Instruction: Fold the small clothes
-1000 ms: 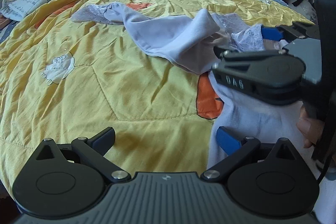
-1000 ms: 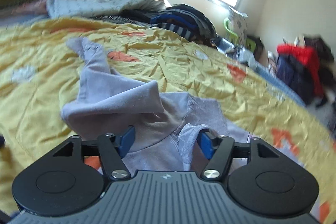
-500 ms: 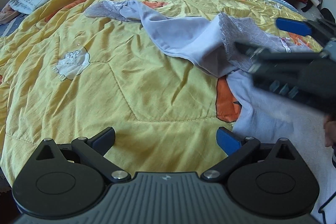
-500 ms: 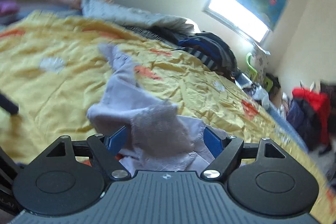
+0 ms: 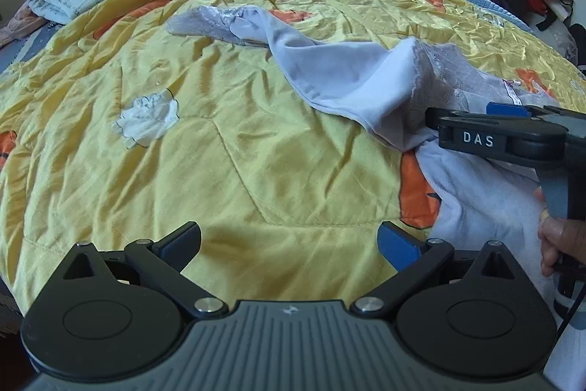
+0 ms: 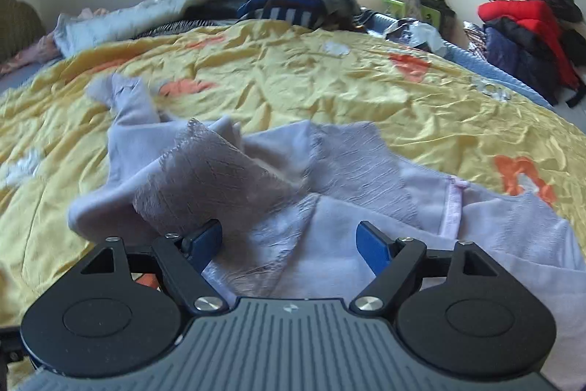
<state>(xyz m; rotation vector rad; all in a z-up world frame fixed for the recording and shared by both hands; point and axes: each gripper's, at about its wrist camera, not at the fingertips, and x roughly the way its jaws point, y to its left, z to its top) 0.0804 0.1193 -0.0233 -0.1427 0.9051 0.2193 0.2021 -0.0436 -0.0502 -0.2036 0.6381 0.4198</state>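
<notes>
A pale lilac garment (image 6: 329,178) is seen crumpled on the yellow quilt (image 6: 329,83), just ahead of the right gripper (image 6: 291,237), whose jaws have just been opening; the left gripper (image 5: 289,240) is held agape over bare quilt.

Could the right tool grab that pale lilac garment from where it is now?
Probably yes. The right tool hangs open just above the lilac garment, its lace fold rising beside one finger, with nothing between them on the yellow quilt.
</notes>
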